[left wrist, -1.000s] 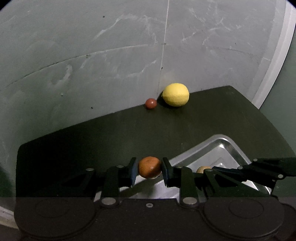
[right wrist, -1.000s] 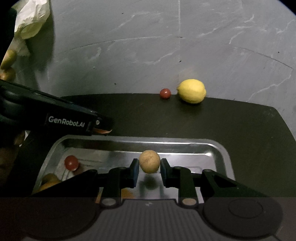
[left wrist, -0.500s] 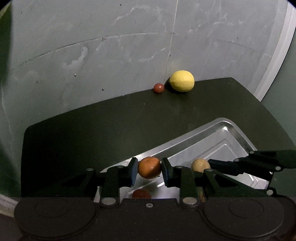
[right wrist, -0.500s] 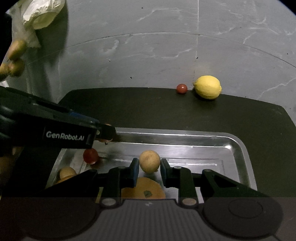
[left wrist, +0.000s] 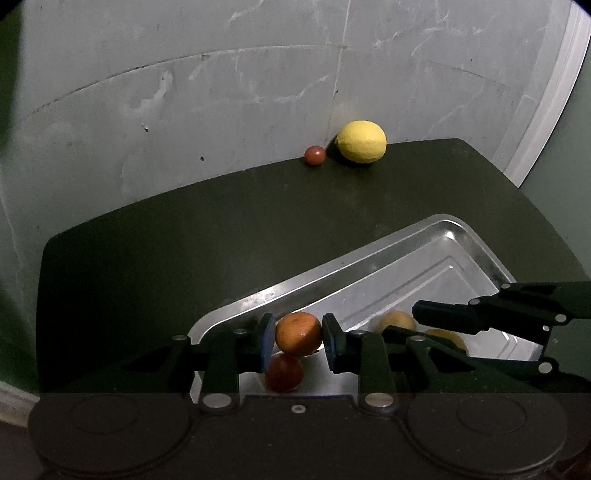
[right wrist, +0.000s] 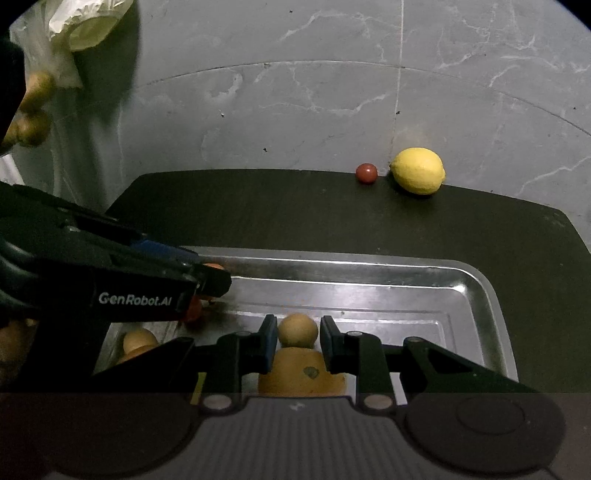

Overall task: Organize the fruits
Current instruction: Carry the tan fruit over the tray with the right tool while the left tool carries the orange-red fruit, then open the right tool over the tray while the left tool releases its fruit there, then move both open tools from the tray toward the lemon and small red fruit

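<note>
Grey marbled floor (right wrist: 332, 92) behind, dark desk (left wrist: 184, 240) in front, low light throughout.

Left claw (left wrist: 298, 338): closed on a small orange fruit (left wrist: 298, 333), pads pressing its two sides at mid-height. Held above the near-left part of the metal tray (left wrist: 424, 251), directly over a red fruit (left wrist: 283, 373) already lying in the tray. Probably poised for release; height above the tray floor not readable. Risk noted: drop from here could land on the red fruit and roll.

Right claw (right wrist: 295, 339): closed on a small tan round fruit (right wrist: 297, 329), also gripped across its widest part. Positioned over the near-middle of the tray, above a larger orange fruit (right wrist: 301, 373) with a dark spot on its skin. Same caution about stacking.

Both claws over the tray at once, left claw body crossing the left side of the right-wrist view, hiding part of the tray's left end. Another pale fruit (right wrist: 138, 341) visible low at the tray's left end.

Still out of the tray: lemon (left wrist: 362, 142) and small red fruit (left wrist: 314, 155), just beside each other at the far edge of the desk, against the floor line. Likely next targets once both claws are free.

Off the desk, far left: pale plastic bag (right wrist: 85, 26), contents unclear.
</note>
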Demonstrator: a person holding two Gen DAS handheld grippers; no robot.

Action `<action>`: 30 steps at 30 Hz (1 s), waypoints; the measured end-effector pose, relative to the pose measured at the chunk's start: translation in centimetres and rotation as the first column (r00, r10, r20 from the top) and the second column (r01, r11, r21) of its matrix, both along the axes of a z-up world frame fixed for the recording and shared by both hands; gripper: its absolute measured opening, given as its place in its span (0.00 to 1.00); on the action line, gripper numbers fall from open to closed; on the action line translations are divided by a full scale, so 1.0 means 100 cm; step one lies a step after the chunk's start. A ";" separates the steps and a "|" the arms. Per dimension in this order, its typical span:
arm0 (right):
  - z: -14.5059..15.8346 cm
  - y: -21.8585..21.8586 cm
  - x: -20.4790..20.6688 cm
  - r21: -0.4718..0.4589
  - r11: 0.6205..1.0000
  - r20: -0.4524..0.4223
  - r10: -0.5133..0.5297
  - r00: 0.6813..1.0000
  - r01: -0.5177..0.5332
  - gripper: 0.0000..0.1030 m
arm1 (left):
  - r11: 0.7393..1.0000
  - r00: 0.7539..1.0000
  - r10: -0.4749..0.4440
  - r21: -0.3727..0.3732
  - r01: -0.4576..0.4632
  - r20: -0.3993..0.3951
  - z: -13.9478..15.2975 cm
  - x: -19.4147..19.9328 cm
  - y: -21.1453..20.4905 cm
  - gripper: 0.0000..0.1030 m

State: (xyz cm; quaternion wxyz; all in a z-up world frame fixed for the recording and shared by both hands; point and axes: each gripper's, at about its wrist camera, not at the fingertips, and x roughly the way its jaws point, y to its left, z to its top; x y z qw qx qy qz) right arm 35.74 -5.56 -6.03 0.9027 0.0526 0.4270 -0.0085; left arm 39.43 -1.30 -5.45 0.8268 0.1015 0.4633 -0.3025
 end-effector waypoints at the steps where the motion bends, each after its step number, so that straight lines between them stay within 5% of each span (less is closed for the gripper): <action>1: 0.001 0.000 -0.001 -0.001 1.000 0.000 -0.004 1.000 0.004 0.31 | 1.000 1.000 0.000 -0.001 0.000 0.000 0.000 0.000 0.000 0.29; 15: 0.019 -0.005 -0.032 -0.021 0.996 0.019 -0.086 0.996 0.086 0.51 | 0.999 0.999 -0.026 -0.030 0.026 -0.020 0.004 -0.010 0.012 0.33; 30: 0.043 0.005 -0.090 0.007 0.987 -0.036 -0.159 0.987 0.159 0.95 | 0.997 1.000 0.011 -0.070 -0.011 -0.004 0.024 -0.036 0.064 0.84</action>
